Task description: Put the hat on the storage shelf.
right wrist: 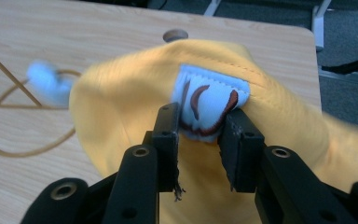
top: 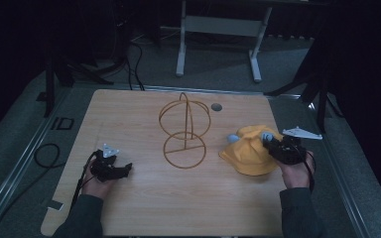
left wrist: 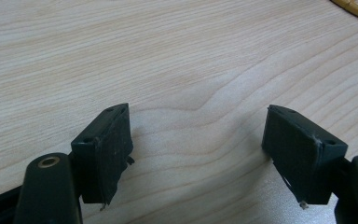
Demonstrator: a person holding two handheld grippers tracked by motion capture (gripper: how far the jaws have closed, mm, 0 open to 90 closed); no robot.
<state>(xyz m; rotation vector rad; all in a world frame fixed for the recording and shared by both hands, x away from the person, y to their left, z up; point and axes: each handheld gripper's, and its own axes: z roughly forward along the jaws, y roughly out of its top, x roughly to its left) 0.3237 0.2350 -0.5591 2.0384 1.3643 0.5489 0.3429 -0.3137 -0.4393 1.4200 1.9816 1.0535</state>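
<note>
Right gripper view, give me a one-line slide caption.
Right gripper jaws straddling the blue patch on a yellow hat.

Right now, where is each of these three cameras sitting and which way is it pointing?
High view: above the person's side, looking forward and down on the table; both forearms and the left gripper show.
Left gripper view: rides that gripper, facing bare tabletop between its open jaws.
Right gripper view: rides the right gripper, facing the yellow hat, jaws around its blue patch.
Shared: high and right gripper views both show the hat and wire stand.
</note>
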